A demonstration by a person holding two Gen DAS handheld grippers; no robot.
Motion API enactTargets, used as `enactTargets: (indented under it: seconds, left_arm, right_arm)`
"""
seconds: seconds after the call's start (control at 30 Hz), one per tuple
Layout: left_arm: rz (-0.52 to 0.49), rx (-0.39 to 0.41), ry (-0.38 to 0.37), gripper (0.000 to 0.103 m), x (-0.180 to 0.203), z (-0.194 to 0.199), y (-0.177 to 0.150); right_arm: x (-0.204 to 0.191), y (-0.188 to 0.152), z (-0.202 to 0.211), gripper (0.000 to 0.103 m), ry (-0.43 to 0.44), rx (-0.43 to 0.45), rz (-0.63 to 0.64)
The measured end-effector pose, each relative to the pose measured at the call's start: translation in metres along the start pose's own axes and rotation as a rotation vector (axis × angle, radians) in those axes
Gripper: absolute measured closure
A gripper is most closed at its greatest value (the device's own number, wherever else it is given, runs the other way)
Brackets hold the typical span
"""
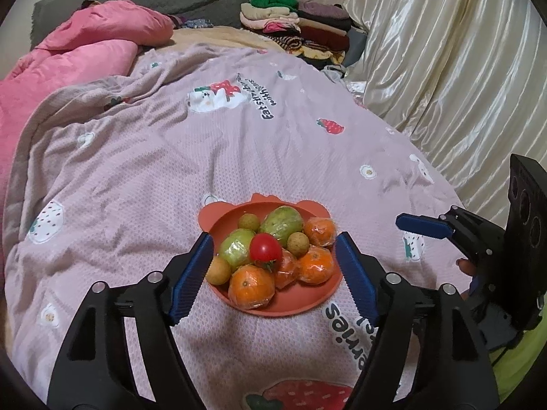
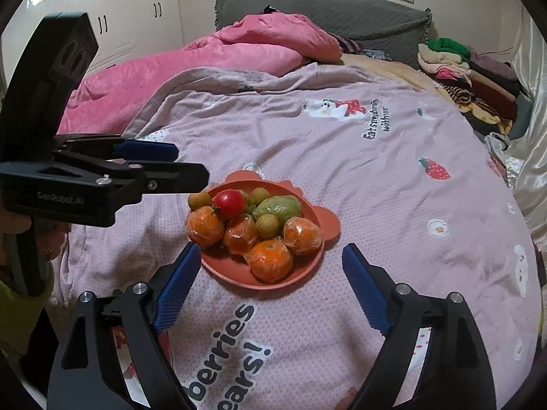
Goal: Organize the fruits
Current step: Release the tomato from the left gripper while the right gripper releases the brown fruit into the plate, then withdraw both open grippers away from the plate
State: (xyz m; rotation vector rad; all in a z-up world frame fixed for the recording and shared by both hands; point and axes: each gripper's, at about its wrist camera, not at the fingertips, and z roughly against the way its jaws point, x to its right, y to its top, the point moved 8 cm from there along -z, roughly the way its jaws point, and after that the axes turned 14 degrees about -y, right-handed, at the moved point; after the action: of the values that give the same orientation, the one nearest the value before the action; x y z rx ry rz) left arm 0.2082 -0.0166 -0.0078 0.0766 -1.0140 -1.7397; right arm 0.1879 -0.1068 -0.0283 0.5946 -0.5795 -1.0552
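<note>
An orange-red plate (image 1: 290,309) (image 2: 239,278) with small ears rests on the pink printed blanket (image 1: 171,153). It holds several wrapped oranges (image 1: 251,285) (image 2: 270,261), green fruits (image 1: 282,222) (image 2: 277,208), small brown longans (image 1: 298,244) (image 2: 267,223) and a red tomato (image 1: 265,247) (image 2: 229,203) on top of the pile. My left gripper (image 1: 273,242) hovers open over the plate, its blue pads either side of the pile and touching nothing. My right gripper (image 2: 270,249) stands open at the plate's near edge, empty. Its blue pad (image 1: 424,227) also shows to the right of the plate.
The blanket covers a bed. A pink quilt (image 1: 85,44) lies bunched at the far left, folded clothes (image 1: 294,24) are stacked at the far end, and a cream curtain (image 1: 444,68) hangs along the right side. A grey headboard (image 2: 324,10) stands behind.
</note>
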Motion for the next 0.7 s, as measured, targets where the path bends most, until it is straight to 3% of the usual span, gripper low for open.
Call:
enactTargets:
  seconds: [0.27, 0.5, 0.7]
  left_arm:
    - [-0.005, 0.035, 0.005, 0.027, 0.006, 0.013, 0.002]
    - [-0.001, 0.073, 0.044, 0.01, 0.007, 0.029, 0.001]
    - [0.015, 0.098, 0.107, 0.01, 0.01, 0.045, -0.019]
  right_arm:
    - [0.006, -0.001, 0.016, 0.012, -0.029, 0.019, -0.003]
    - [0.009, 0.001, 0.027, 0.009, -0.045, 0.039, -0.012]
    - [0.015, -0.005, 0.035, 0.005, -0.051, 0.055, -0.038]
